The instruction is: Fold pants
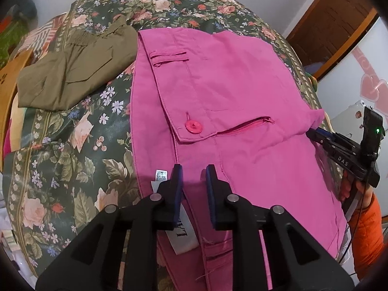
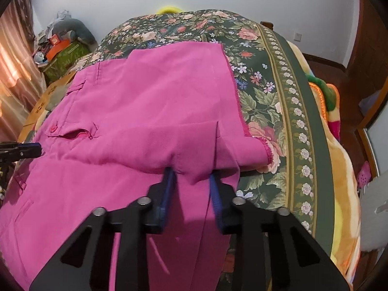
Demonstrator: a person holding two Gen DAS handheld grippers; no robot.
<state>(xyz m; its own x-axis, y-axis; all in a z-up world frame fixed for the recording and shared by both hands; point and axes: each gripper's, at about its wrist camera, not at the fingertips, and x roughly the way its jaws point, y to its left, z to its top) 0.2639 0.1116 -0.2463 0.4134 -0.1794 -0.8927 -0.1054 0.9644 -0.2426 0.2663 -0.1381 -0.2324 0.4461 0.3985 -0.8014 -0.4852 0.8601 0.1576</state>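
Pink pants [image 1: 218,92] lie on the floral bedspread [image 1: 72,145], with the leg part folded over the waist part. They also fill the right wrist view [image 2: 135,111]. A pink button [image 1: 192,126] and a zip pocket [image 1: 245,126] show near the middle. My left gripper [image 1: 194,172] is open and empty, just above the waistband and its white label [image 1: 181,232]. My right gripper [image 2: 192,173] is open, with the folded fabric edge lying over its fingertips. It shows in the left wrist view [image 1: 315,133] at the pants' right edge.
Folded olive-green pants [image 1: 72,72] lie on the bed to the left of the pink ones. A wooden door [image 1: 334,24] and a white cabinet stand at the right. Clutter [image 2: 60,48] sits by the curtain beyond the bed. A bright blanket [image 2: 339,145] hangs over the bed's right edge.
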